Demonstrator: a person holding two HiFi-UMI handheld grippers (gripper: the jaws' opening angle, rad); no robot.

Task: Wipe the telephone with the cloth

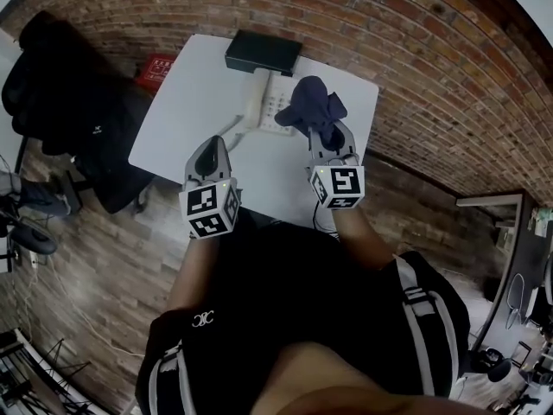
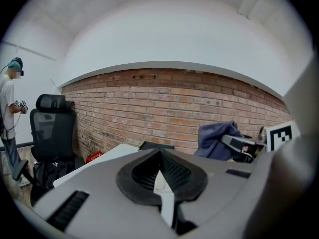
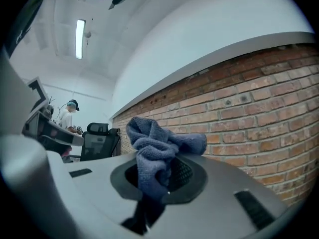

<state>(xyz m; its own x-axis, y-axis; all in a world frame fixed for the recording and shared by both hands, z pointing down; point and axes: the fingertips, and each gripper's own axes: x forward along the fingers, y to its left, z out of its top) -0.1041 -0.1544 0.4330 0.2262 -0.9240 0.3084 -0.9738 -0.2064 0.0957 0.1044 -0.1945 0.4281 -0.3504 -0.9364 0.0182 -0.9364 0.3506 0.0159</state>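
Observation:
In the head view a white telephone (image 1: 259, 102) sits toward the far side of a white table (image 1: 186, 111). A crumpled dark blue cloth (image 1: 313, 104) hangs just right of the phone, over its right edge. My right gripper (image 1: 327, 135) is shut on the cloth, and in the right gripper view the cloth (image 3: 158, 156) bunches up out of the closed jaws of that gripper (image 3: 162, 183). My left gripper (image 1: 210, 148) hovers over the table's near part, left of the phone. Its jaws are shut in the left gripper view (image 2: 160, 169) with nothing between them. The phone is hidden in both gripper views.
A black box (image 1: 263, 52) lies at the table's far edge against the brick wall (image 1: 415, 76). A red item (image 1: 158, 67) and a black office chair (image 1: 78, 102) stand left of the table. A person (image 2: 9, 113) stands far left in the room.

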